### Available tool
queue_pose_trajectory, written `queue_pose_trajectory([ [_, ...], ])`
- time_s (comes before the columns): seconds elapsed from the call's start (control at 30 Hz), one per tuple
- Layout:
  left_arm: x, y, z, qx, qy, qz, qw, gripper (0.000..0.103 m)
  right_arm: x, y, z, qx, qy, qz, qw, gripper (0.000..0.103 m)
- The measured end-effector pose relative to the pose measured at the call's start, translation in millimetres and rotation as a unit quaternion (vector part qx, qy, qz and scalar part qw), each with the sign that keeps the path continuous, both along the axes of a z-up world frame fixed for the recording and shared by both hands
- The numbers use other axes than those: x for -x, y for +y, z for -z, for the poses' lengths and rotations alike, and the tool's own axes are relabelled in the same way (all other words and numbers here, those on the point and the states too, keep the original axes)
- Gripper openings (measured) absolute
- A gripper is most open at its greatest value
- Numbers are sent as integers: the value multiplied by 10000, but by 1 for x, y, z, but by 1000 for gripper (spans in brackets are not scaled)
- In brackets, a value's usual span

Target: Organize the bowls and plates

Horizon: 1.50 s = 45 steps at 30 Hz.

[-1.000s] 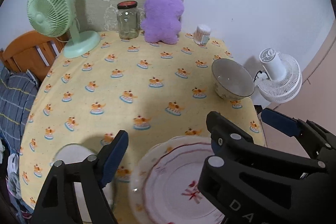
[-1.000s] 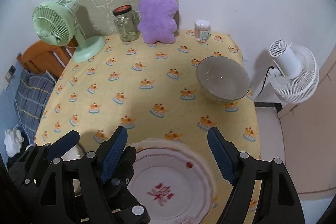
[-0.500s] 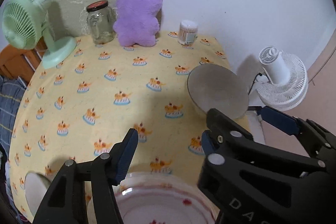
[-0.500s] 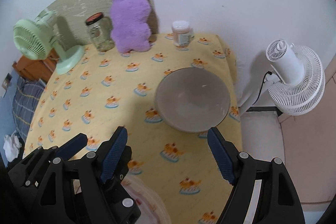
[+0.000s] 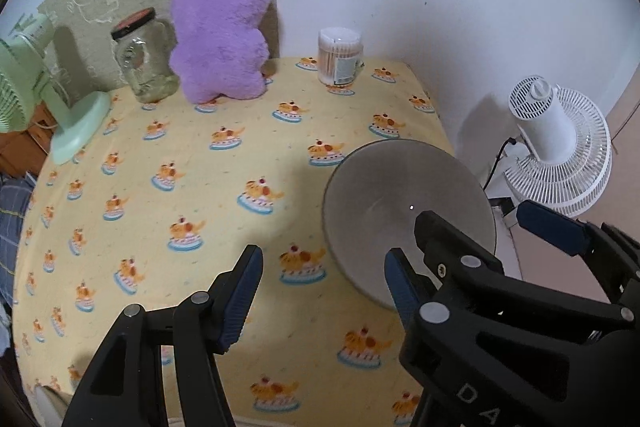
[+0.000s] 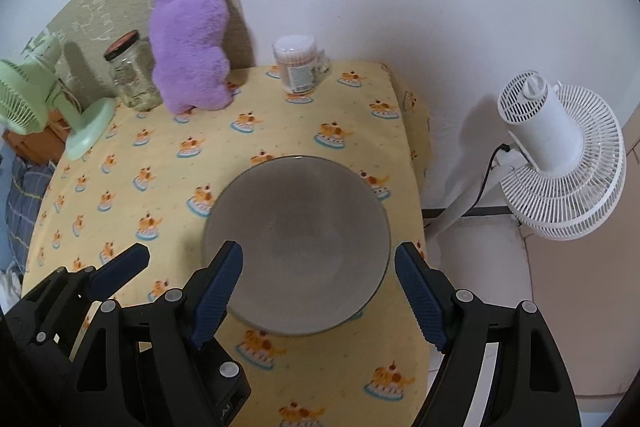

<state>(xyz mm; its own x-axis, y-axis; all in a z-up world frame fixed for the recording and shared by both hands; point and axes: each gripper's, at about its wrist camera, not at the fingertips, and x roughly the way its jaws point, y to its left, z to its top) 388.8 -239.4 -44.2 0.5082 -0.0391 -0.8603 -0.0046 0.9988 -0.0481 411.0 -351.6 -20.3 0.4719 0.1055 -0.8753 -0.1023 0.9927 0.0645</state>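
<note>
A large grey bowl (image 6: 296, 243) stands upright near the right edge of the yellow-clothed table (image 6: 172, 163). My right gripper (image 6: 318, 295) is open and empty, hovering just above the bowl's near half, one finger on each side. The bowl also shows in the left wrist view (image 5: 400, 195). My left gripper (image 5: 322, 291) is open and empty over the cloth, just left of the bowl. The right gripper (image 5: 480, 239) crosses the left wrist view at lower right. No plate is in view.
A purple plush toy (image 6: 186, 39), a glass jar (image 6: 130, 75), a cotton-swab tub (image 6: 298, 65) and a green fan (image 6: 48, 91) stand along the back wall. A white floor fan (image 6: 556, 155) stands off the table's right edge.
Both grippers have moved forward and right, from above the patterned plate at the front to the grey bowl. The plate has dropped out of both views. Both grippers stay open.
</note>
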Motion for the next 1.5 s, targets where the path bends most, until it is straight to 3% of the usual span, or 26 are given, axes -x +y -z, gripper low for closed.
queue_pose_trajectory([
  [0.13,-15,-8,10,-40,41,23,10000,59,-13,-11,11,-47,23,124,9999,80],
  [0.23,-26,-13,21,-301,143,-93,9994,52,-21,-16,22,-2,108,231,9997,72],
  [0.3,-30,-12,24,-233,134,-61,9996,47,-26,-20,29,-17,173,313,9994,68],
  [0.47,-40,-15,34,-308,225,-73,9992,37,-37,-24,41,61,305,386,9988,40],
  [0.53,-40,-15,36,-263,253,-65,9993,31,-38,-24,43,4,369,372,9986,35],
  [0.93,-35,-14,35,-134,475,-25,9988,28,-32,-21,41,14,431,327,9985,34],
  [1.3,1,-1,28,-152,659,-126,9976,28,0,-2,35,-16,636,205,9978,34],
  [1.5,24,8,14,-121,558,-135,9983,28,23,8,21,27,608,178,9980,34],
])
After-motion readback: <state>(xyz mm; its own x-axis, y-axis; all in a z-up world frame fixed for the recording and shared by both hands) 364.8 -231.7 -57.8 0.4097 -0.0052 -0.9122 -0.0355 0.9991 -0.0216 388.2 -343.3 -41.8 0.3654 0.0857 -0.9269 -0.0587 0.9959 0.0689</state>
